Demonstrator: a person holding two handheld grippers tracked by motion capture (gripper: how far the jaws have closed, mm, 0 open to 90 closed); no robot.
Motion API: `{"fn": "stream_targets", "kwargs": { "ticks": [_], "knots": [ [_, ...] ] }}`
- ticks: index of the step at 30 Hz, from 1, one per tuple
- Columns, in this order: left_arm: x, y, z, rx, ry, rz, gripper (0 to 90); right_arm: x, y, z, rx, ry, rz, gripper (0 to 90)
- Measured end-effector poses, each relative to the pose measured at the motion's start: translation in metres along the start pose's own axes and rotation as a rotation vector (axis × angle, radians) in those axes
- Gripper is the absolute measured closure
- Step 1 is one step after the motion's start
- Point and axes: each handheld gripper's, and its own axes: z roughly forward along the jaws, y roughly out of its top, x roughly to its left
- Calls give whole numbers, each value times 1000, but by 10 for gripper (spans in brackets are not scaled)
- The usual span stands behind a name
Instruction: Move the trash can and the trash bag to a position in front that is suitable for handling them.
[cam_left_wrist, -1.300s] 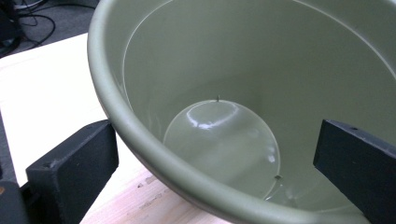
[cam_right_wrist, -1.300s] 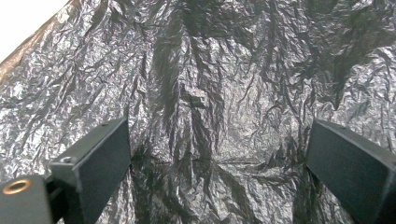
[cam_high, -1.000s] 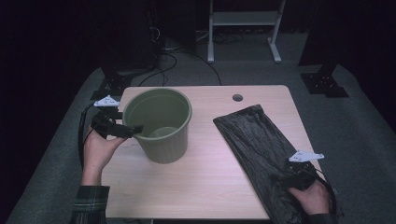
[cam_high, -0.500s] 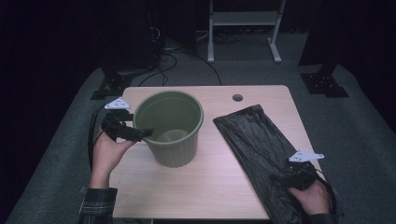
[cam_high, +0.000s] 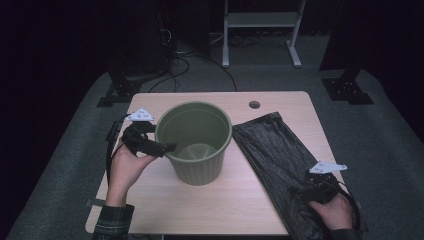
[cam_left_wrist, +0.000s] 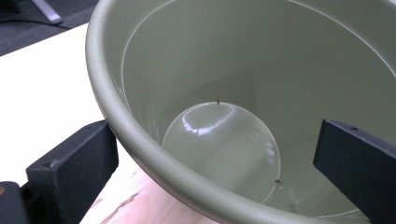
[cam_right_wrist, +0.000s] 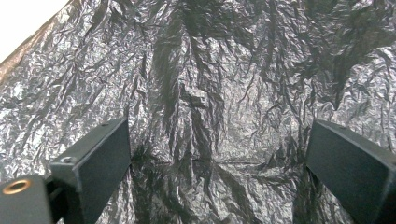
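1. At the left of the high view, the person's left hand (cam_high: 125, 165) comes in from the bottom edge with a plaid cuff at the wrist and holds the left tool (cam_high: 159, 148) against the near-left side of the bucket.
2. The left tool is open and straddles the bucket's rim. In the left gripper view one black jaw stands outside the wall, over the table, and the other stands inside the bucket. A clear gap shows between each jaw and the wall, so it is not clamped.
3. The bucket (cam_high: 196, 144) is olive green, round and upright. It stands on the table (cam_high: 160, 200) a little left of the middle. The left gripper view looks down into the bucket (cam_left_wrist: 261, 70), where the smooth round bottom shines with nothing lying on it.
4. Just right of the bucket lies a black plastic bag (cam_high: 277, 160), flat and crinkled. It runs from the middle of the table toward the near-right corner, where its end hangs over the edge. Whether bag and bucket touch, I cannot tell.
5. At the far right, the person's right hand (cam_high: 334, 212) rests on the near end of the bag with the right tool (cam_high: 309, 189) pointing up along it.
6. The right tool is open. In the right gripper view its two jaws stand wide apart over the bag (cam_right_wrist: 210, 93), with wrinkled plastic between them and none pinched.
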Motion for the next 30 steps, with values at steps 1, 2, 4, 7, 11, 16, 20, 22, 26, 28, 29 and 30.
{"fn": "stream_targets", "kwargs": {
  "ticks": [1, 2, 4, 7, 11, 16, 20, 22, 26, 28, 29, 30],
  "knots": [
    [-2, 0, 1, 0, -7, 0, 0, 0, 0, 0, 1, 0, 0, 58],
    [-5, 1, 2, 3, -10, 4, 0, 0, 0, 0, 0, 0, -1, 59],
    [-10, 1, 5, 6, -21, 11, 0, 0, 0, 0, 0, 0, 0, 58],
    [-17, 2, 8, 6, -38, 24, 0, 0, 0, 0, 0, -1, 0, 59],
    [-26, 3, 11, 8, -50, 40, 0, 0, 0, 0, -1, -1, -3, 58],
    [-35, 3, 12, 12, -67, 56, 0, 0, 0, 0, 0, 0, 0, 58],
    [-42, 2, 13, 13, -81, 66, 0, 0, 0, 0, 0, 0, -1, 58],
    [-46, 2, 13, 15, -91, 78, 0, 0, 0, 0, 0, 0, -1, 58],
    [-49, 2, 13, 13, -99, 76, 0, 0, 0, 0, 0, 0, -1, 58],
    [-51, 2, 13, 17, -101, 80, 0, 0, 0, 0, 0, 0, 0, 58],
    [-52, 1, 13, 16, -103, 79, 0, 0, 0, 0, 0, 0, 0, 59],
    [-52, 1, 13, 15, -104, 81, 0, 0, 0, 0, 0, 0, -1, 58]
  ]
}}
